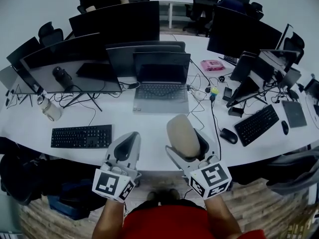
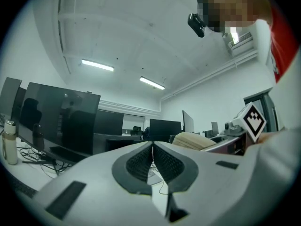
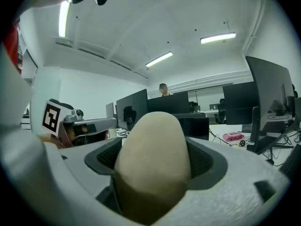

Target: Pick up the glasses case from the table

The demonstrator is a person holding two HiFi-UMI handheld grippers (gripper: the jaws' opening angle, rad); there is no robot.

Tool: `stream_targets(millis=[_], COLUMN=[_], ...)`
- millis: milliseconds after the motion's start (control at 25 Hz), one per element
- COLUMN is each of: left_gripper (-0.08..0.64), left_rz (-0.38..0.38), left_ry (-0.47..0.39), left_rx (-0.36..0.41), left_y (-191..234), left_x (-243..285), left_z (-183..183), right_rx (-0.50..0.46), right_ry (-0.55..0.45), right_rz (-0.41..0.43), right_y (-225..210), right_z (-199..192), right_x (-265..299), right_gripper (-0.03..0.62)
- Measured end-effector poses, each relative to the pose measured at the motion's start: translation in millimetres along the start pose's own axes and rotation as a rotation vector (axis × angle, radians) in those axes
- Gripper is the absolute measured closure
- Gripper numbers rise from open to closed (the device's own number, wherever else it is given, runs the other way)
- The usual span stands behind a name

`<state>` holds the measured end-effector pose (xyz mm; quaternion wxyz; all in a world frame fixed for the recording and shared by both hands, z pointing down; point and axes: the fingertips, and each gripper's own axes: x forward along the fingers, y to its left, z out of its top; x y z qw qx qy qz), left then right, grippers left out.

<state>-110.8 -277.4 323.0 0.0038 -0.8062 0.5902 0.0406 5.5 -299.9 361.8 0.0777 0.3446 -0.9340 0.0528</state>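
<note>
A beige oval glasses case (image 1: 182, 135) is held up off the table, clamped between the jaws of my right gripper (image 1: 187, 144). In the right gripper view the glasses case (image 3: 153, 153) fills the middle, with a jaw pressed against each of its sides. My left gripper (image 1: 125, 151) hovers beside it over the white table's (image 1: 149, 126) near edge, jaws pressed together with nothing between them. From the left gripper view the case (image 2: 194, 140) shows at the right, just past my shut left gripper (image 2: 153, 160).
Behind on the table sit an open laptop (image 1: 161, 86), several monitors (image 1: 72, 61), a black keyboard (image 1: 81, 136) at left, another keyboard (image 1: 256, 124) and mouse (image 1: 229, 135) at right, a bottle (image 1: 49, 107), a pink box (image 1: 213, 64) and loose cables.
</note>
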Motion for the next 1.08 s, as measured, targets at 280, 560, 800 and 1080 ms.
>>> stream_targets(millis=[280,560,800,1080], left_gripper=[0.549,0.549,0.549,0.549], left_rz=[-0.008,-0.008,-0.009,-0.015], left_ry=[0.0,-0.006,-0.007,-0.01], left_rx=[-0.001,-0.003,-0.006,-0.009], left_y=[-6.4,-8.4,-10.4,-11.9], left_x=[-0.7,-1.9,-1.7,1.0], left_z=[-1.0,0.3,0.1,-1.9], right_rx=[-0.014,-0.025,-0.024,-0.025], right_ry=[0.013,0.01,0.011,0.013], right_rz=[-0.014,-0.01,-0.004,-0.003], right_y=[-1.3,2.2,3.5,2.6], right_z=[-5.7,-2.8,-2.9,-4.8], right_x=[-4.4,-5.7,-5.7,-4.4], right_gripper=[0.186,0.186,0.186,0.186])
